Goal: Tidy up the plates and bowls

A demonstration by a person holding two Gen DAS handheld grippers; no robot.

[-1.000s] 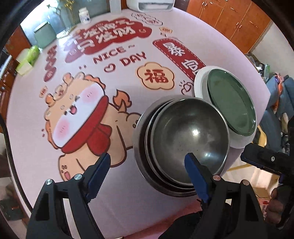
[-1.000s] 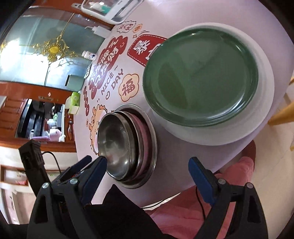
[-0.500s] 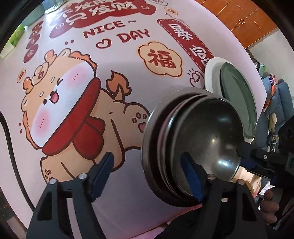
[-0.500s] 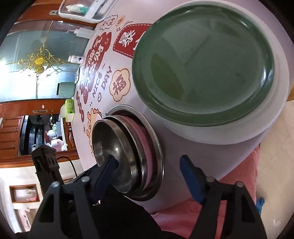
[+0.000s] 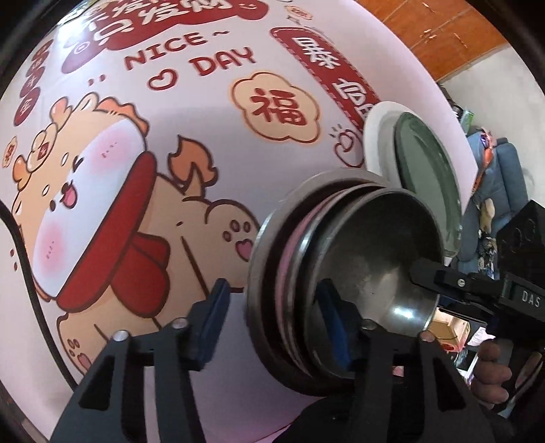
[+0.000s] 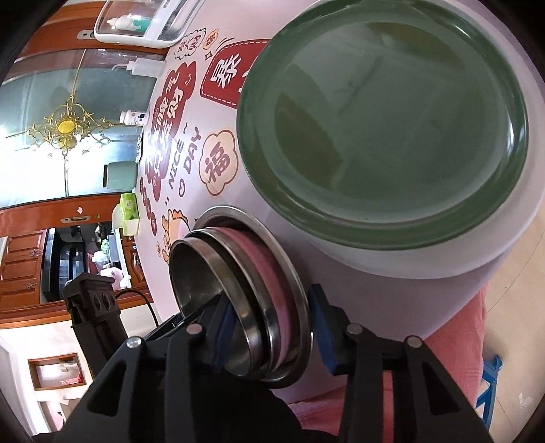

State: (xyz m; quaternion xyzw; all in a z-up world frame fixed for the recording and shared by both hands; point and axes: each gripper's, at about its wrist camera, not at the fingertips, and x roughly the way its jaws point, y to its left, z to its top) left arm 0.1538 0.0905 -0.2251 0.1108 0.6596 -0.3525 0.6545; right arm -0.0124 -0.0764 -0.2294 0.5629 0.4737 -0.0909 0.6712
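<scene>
A stack of steel bowls (image 5: 371, 265) (image 6: 211, 272) with a pink bowl (image 6: 269, 269) nested in it sits near the table's front edge. My left gripper (image 5: 276, 320) straddles the stack's left rim, one finger inside the top bowl. Its jaws are closing, and a gap shows at the outer pad. My right gripper (image 6: 270, 327) straddles the opposite rim. Its jaws are closing too, and both pads look to touch the stack. A green plate (image 5: 425, 177) (image 6: 381, 129) lies on a white plate (image 5: 378, 136) (image 6: 442, 252) beside the stack.
The tablecloth (image 5: 170, 153) has a cartoon print and ends just in front of the bowls. At the far side stand a white tray (image 6: 136, 20), a white bottle (image 6: 134, 117) and a green tissue box (image 6: 127, 204). A hand (image 5: 490, 368) holds the right gripper.
Both grippers have come down onto the bowl stack, and their jaws have narrowed from wide apart to straddling opposite rims.
</scene>
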